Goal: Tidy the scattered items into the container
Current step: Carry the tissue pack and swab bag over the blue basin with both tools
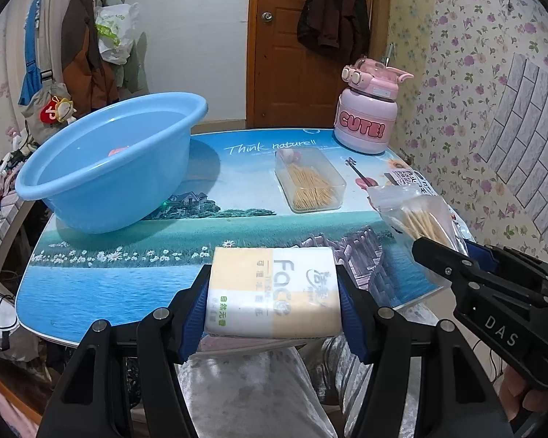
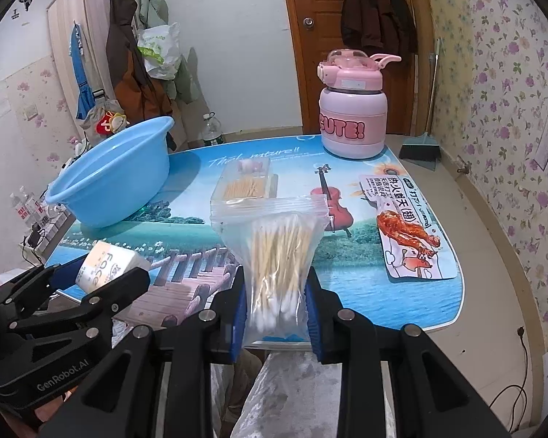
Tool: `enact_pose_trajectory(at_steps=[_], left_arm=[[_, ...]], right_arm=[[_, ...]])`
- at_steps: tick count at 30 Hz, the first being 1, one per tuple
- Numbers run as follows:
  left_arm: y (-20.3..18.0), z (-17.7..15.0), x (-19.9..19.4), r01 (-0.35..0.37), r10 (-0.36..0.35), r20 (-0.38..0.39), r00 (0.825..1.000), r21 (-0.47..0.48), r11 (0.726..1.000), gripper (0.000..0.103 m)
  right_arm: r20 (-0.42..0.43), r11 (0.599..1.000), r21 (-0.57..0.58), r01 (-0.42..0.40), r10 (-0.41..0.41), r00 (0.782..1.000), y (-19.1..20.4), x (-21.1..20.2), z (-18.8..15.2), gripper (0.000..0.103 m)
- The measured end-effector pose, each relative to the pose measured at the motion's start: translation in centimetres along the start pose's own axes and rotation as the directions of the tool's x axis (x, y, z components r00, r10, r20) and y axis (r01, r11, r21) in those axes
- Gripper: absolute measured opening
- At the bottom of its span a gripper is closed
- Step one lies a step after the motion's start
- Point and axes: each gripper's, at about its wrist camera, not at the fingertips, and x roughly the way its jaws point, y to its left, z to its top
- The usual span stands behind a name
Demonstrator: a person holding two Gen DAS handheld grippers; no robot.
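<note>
My left gripper (image 1: 272, 301) is shut on a white and cream tissue pack (image 1: 272, 292) at the table's near edge; the pack also shows in the right wrist view (image 2: 107, 262). My right gripper (image 2: 276, 308) is shut on a clear zip bag of cotton swabs (image 2: 277, 252), held upright over the near edge; the bag also shows in the left wrist view (image 1: 416, 215). The blue basin (image 1: 109, 160) sits tilted at the table's far left, also in the right wrist view (image 2: 117, 175). Something small and orange lies inside it.
A clear box of toothpicks (image 1: 310, 180) lies mid-table. A pink "CUTE!" bottle (image 1: 367, 109) stands at the far right. A snack packet with a chicken leg picture (image 2: 409, 222) lies at the right. The table (image 1: 128, 284) has a printed landscape top.
</note>
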Motion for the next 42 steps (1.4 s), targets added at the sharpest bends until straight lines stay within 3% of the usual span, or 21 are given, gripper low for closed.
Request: enact_pose_trajectory(at_steps=[11,24,42], left_arm=[[0.6,0.5,-0.4,-0.007,0.007,0.019,1.000,-0.002,1.000,0.061],[4.4,3.6,-3.2,-0.052,0.058,0.099,0.993,-0.069,0.996,0.061],[13.0,7.5,-6.4,-0.192,0.225,0.193,0.955,-0.176,0.966,0.061]], right_arm=[[0.011,1.000,-0.004,-0.004,0.004,1.000,0.3,0.0,0.6,0.029],[0.095,0.996,-0.080,-0.048,0.056,0.994,3.4,-2.0,4.8,0.029],[0.147,0.956,-0.245,-0.160,0.200,0.969,12.0,-2.3,11.2,0.029]])
